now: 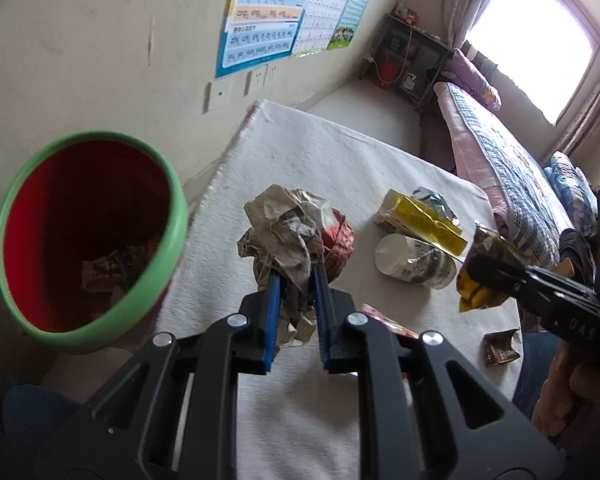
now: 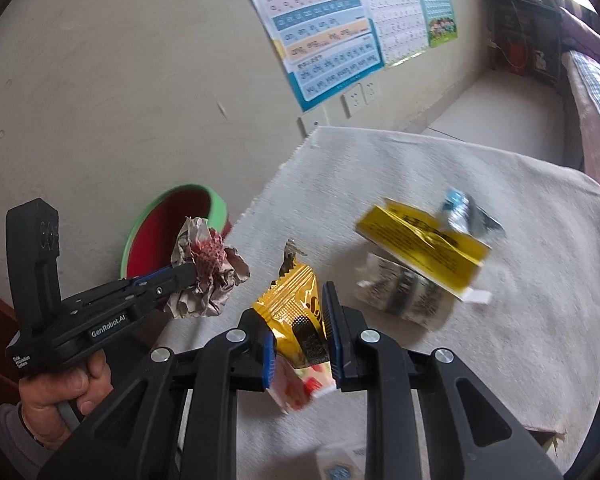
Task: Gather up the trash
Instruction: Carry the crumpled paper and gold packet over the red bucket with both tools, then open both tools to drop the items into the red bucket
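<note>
My left gripper [image 1: 296, 276] is shut on a crumpled ball of newspaper [image 1: 288, 224] with a red patch, held above the cloth just right of the bin. The bin [image 1: 176, 216] is red inside with a green rim and has some paper at its bottom. My right gripper [image 2: 296, 308] is shut on a yellow snack wrapper [image 2: 296, 300], lifted over the table. In the left wrist view the right gripper [image 1: 480, 270] and its wrapper [image 1: 476, 296] show at the right edge. The right wrist view shows the left gripper [image 2: 188, 276] with the paper ball [image 2: 208, 276] in front of the bin [image 2: 216, 204].
On the white cloth-covered table [image 1: 320, 152] lie a yellow carton [image 1: 420, 220], a tipped paper cup [image 1: 412, 260], a pink wrapper [image 1: 384, 320] and a small brown wrapper [image 1: 500, 346]. A bed [image 1: 512, 176] runs along the right. Posters hang on the wall behind.
</note>
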Demonstrator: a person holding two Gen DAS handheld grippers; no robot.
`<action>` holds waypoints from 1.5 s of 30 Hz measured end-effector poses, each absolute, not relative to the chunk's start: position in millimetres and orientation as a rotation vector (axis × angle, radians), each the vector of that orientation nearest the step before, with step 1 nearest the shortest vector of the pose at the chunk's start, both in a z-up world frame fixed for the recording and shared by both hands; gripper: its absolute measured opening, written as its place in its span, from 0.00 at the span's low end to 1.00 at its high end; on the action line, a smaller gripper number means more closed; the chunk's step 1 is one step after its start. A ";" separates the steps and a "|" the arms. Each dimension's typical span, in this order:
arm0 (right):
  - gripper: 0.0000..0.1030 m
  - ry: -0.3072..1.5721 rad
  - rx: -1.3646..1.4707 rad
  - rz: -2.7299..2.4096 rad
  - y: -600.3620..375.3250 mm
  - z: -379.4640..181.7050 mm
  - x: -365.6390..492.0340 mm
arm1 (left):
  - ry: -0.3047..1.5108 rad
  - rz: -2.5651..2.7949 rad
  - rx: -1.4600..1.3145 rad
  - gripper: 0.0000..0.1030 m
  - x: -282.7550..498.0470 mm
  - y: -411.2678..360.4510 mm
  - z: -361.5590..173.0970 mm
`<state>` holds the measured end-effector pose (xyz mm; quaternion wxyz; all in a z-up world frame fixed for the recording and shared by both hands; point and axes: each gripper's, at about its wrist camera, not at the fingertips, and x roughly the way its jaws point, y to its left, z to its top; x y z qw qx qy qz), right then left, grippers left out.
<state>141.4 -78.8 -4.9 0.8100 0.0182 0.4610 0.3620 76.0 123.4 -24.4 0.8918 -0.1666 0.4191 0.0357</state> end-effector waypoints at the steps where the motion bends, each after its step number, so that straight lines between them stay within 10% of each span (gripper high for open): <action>1: 0.20 0.983 0.035 0.784 -73.7 -3.8 141.7 | 0.867 0.079 -0.348 0.15 74.5 127.1 -23.4; 45: 0.20 0.970 -0.107 1.054 150.7 -5.5 136.1 | 0.743 0.471 -0.494 0.15 -10.8 276.1 -20.9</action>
